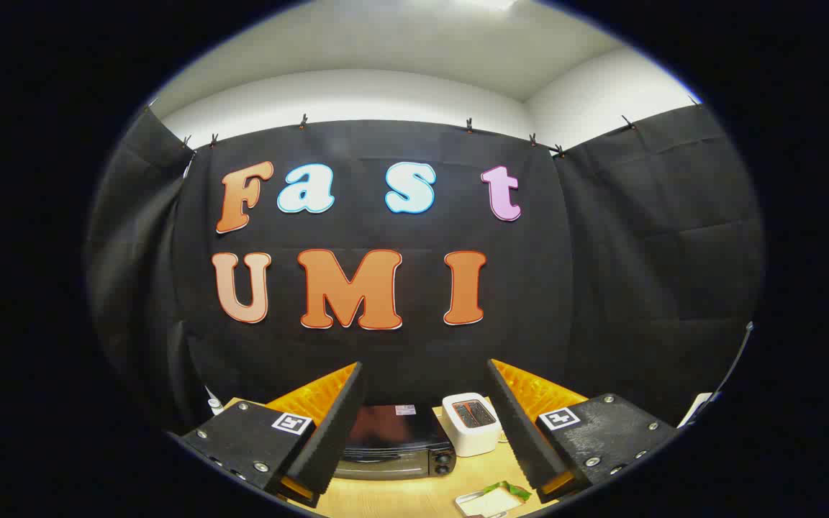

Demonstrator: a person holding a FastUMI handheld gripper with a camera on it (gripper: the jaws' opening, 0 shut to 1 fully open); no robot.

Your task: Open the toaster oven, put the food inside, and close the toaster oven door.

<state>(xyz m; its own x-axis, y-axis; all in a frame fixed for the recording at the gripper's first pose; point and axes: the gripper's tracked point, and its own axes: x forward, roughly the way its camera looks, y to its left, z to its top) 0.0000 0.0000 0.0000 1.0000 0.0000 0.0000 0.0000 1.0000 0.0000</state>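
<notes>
Gripper view: the gripper [425, 424] hangs released, fingers wide, above the toaster oven [394, 450] at the worktop's [414, 496] back edge.

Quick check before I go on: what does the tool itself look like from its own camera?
The tool has two flat, wedge-shaped fingers with ribbed inner faces, spread apart. Each is mounted on a dark, speckled block fixed with silver screws, and each block carries a small square black-and-white marker. No cables show. The toaster oven sits on the table just ahead, between the fingers.
</notes>
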